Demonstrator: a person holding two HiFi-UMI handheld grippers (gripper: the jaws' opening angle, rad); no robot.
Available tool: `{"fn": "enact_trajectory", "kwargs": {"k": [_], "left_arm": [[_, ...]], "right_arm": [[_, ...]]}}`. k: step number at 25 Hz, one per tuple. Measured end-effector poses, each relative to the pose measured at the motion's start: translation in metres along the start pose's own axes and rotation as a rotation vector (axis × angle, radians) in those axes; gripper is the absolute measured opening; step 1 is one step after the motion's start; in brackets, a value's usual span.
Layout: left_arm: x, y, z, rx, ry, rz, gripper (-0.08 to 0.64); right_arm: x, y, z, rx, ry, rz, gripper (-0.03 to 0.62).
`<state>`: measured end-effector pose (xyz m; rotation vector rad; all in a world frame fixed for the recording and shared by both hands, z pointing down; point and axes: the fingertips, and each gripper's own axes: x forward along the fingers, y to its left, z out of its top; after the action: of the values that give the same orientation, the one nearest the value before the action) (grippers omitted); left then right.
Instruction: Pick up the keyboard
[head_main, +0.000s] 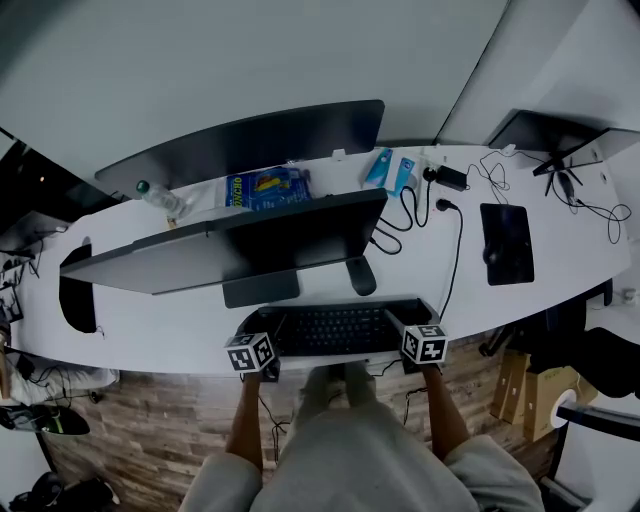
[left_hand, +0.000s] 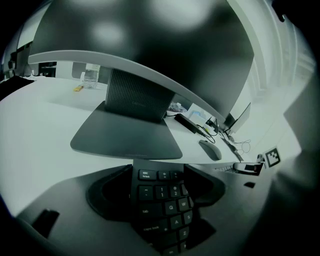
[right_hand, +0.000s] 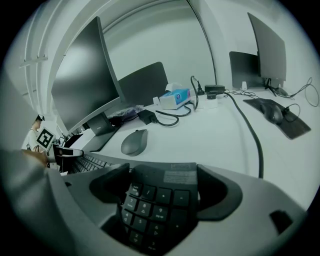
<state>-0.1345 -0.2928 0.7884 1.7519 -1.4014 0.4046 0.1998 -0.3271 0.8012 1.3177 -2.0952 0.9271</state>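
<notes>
The keyboard (head_main: 335, 328) is on the table (head_main: 150, 320), just in front of the monitor (head_main: 250, 245). The left gripper (head_main: 258, 350) jaws squeeze its left end. The right gripper (head_main: 418, 342) jaws squeeze its right end.

Long white desk (head_main: 150, 325) curving across a pretty plain room, with a pale bare wall (head_main: 250, 60) right behind it. The floor (head_main: 150, 440) is brownish wood plank, showing below the desk's front edge. Cardboard boxes (head_main: 530, 388) sit on the floor under the right end. Lighting's dim and flat overall
</notes>
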Motion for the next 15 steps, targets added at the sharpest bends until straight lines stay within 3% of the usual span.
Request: {"fn": "enact_trajectory", "kwargs": {"k": [6,15], "left_arm": [[-0.011,-0.005,0.004,0.005,-0.032,0.007,0.304],[-0.042,-0.022,0.038,0.051,-0.122,-0.010,0.304]], "right_arm": [[-0.012,0.006,0.011,-0.031,-0.030,-0.002,0.409],[-0.042,0.019,0.046,-0.061,-0.128,0.001,0.408]]}}
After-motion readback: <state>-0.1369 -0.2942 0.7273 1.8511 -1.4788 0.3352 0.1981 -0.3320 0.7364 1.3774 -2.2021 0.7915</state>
